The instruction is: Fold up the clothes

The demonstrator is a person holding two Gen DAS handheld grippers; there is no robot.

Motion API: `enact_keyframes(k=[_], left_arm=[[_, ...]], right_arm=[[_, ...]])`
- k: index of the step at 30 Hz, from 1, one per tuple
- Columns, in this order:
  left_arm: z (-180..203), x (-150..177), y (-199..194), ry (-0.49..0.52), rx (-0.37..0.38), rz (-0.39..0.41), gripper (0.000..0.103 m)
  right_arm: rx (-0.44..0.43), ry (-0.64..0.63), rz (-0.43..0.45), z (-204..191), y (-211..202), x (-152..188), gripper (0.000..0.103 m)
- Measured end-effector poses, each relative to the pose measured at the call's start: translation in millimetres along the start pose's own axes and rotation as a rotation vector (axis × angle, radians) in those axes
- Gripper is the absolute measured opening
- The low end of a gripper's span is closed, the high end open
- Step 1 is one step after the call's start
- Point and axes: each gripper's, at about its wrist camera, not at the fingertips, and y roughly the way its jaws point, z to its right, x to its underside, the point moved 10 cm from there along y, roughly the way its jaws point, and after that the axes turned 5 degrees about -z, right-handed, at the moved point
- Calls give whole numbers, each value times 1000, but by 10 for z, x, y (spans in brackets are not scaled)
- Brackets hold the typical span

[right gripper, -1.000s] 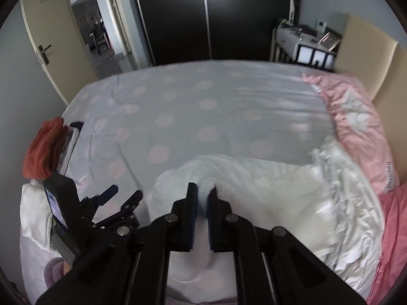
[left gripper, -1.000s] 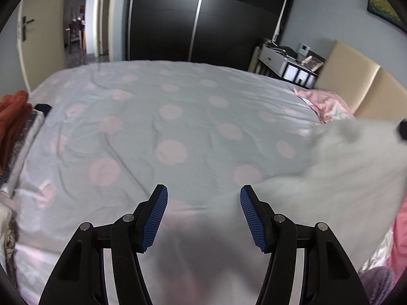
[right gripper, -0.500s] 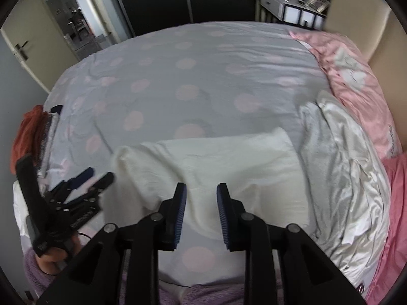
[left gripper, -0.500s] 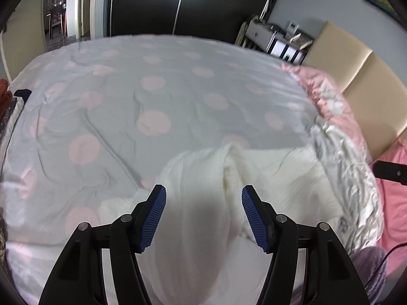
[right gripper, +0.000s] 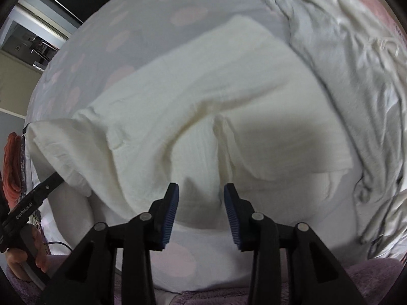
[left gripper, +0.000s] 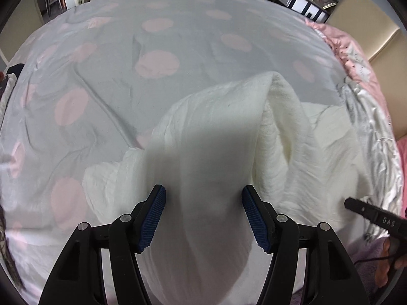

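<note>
A cream-white garment (left gripper: 229, 132) lies rumpled on the polka-dot bed; it also fills the middle of the right wrist view (right gripper: 203, 96). My left gripper (left gripper: 203, 218) is open, with a raised fold of the garment bulging up between its blue pads (left gripper: 152, 218). My right gripper (right gripper: 201, 213) is open, just above the garment's near edge, holding nothing. The left gripper's finger shows at the garment's left corner in the right wrist view (right gripper: 43, 188).
The bed cover (left gripper: 101, 63) is grey with pink dots. A silvery-grey garment (right gripper: 356, 76) lies crumpled to the right beside pink bedding (left gripper: 356, 58). An orange cloth (right gripper: 11, 162) sits at the bed's left edge. Shelves and a headboard stand beyond.
My right gripper has opened and let go of the white garment, which dropped onto the bed. Both grippers have come down closer to the garment.
</note>
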Motion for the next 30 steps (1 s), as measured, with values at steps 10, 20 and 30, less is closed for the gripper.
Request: enact_keyframes(k=[10, 20, 30], left_arm=[[-287, -208, -308, -67, -196, 193, 20], [-740, -189, -653, -210, -292, 297, 18], [-997, -199, -701, -285, -359, 304, 18]], right_arm=[[61, -76, 354, 55, -1257, -309, 7], [421, 209, 642, 1372, -2949, -692, 7], [508, 469, 518, 2945, -2852, -375, 11]])
